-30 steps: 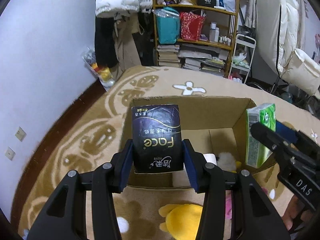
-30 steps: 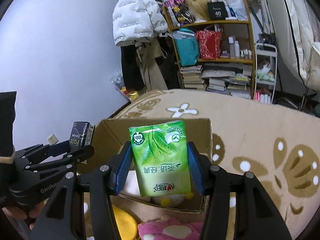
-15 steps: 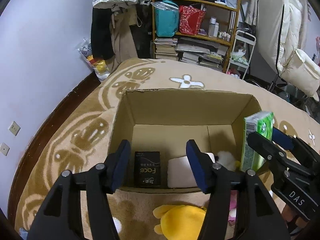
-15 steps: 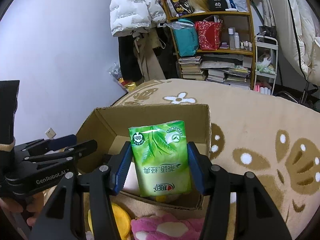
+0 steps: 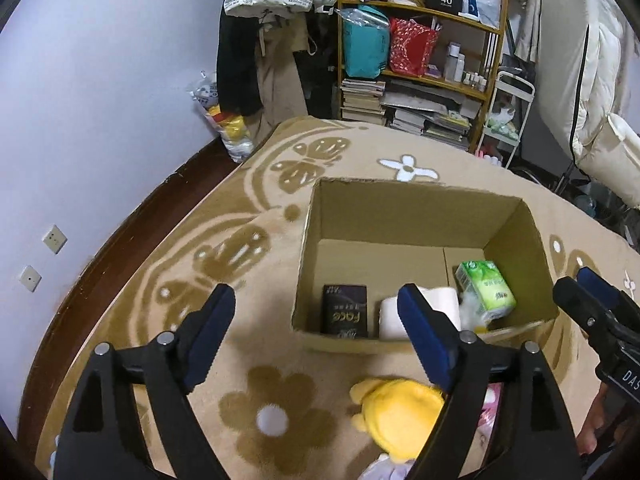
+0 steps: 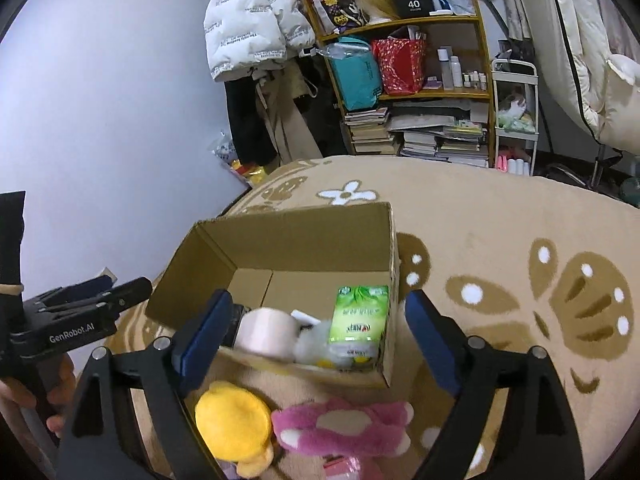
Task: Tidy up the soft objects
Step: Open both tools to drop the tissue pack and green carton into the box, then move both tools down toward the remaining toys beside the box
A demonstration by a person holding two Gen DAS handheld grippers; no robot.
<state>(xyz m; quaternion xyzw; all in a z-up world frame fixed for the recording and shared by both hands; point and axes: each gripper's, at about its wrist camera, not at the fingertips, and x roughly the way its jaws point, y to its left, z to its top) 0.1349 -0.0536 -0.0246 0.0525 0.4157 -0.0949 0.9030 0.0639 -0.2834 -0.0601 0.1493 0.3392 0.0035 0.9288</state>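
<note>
An open cardboard box (image 5: 400,216) (image 6: 288,240) stands on the carpet. Inside lie a black tissue pack (image 5: 345,311), a white roll (image 5: 436,300) (image 6: 268,332) and a green tissue pack (image 5: 486,289) (image 6: 359,322). My left gripper (image 5: 316,332) is open and empty, near the box's front left. My right gripper (image 6: 316,340) is open and empty above the box's near edge. A yellow plush (image 5: 396,420) (image 6: 232,420) and a pink plush (image 6: 344,426) lie on the carpet in front of the box.
A beige carpet (image 5: 248,248) with brown butterfly and flower patterns covers the floor. A crowded wooden shelf (image 5: 420,68), hanging coats (image 6: 248,28) and a white trolley (image 6: 516,120) stand behind. A wall (image 5: 100,100) runs along the left.
The black pack dropped from my left gripper into the box, then the green pack dropped from my right gripper into the box. Both grippers opened and pulled back.
</note>
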